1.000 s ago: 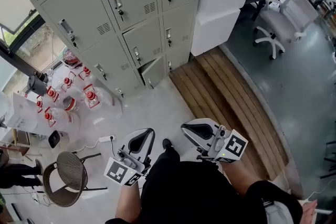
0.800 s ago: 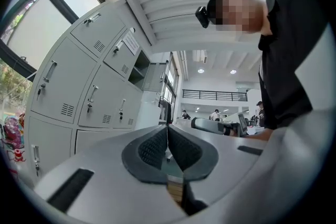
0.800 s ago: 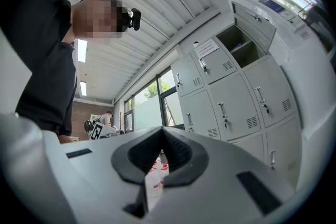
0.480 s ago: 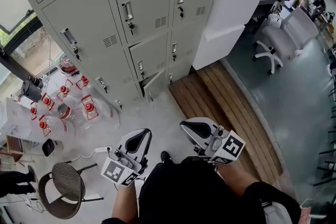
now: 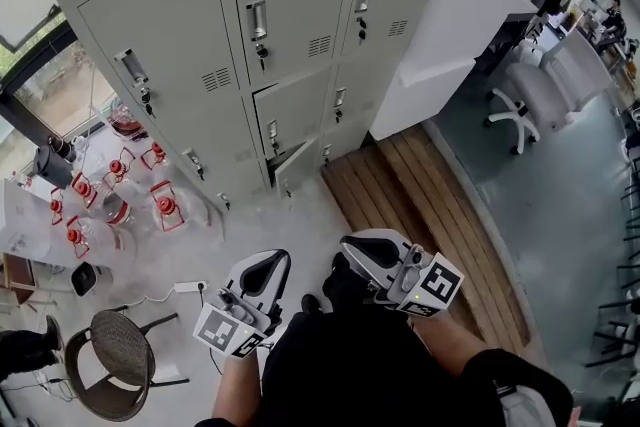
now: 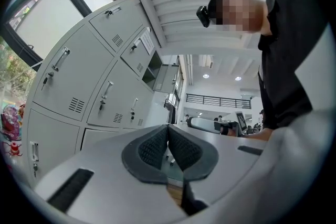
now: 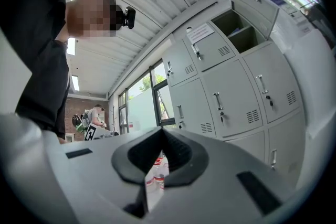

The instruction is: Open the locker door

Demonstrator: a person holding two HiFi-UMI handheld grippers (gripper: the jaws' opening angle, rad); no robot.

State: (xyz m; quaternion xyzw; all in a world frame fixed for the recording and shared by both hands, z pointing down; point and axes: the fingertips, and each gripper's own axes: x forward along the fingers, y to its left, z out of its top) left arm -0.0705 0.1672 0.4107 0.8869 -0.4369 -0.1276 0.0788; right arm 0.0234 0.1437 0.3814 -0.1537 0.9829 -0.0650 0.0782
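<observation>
Compared with the head view one second earlier, the locker bank (image 5: 280,35) now fills more of the upper half of the frame, and its doors and handles appear larger. The floor strip between the person and the lockers has shortened. Both grippers remain low in the frame, close to the body. This indicates that the approach is under way and that no door has yet been contacted. The task's locker door lies within this bank, upper centre of the head view. The pictures do not identify which door is the target. One low door (image 5: 296,165), centre of the frame just above the floor, already stands ajar; the larger doors above it, each with a vertical handle (image 5: 258,19), appear closed. The left gripper (image 5: 266,262) is at lower centre-left, well apart from every door. Its fingers (image 6: 152,147) are together, with nothing between them and nothing touched. The right gripper (image 5: 366,249) is at lower centre-right, above the edge of the wooden platform (image 5: 430,205), and is likewise well apart from the lockers. Its fingers (image 7: 181,152) are together and hold nothing; the red-capped bottles (image 5: 115,205) visible past them stand far off on the floor. Judgement: the fingers must part before any handle can be taken, and further approach is required first.
</observation>
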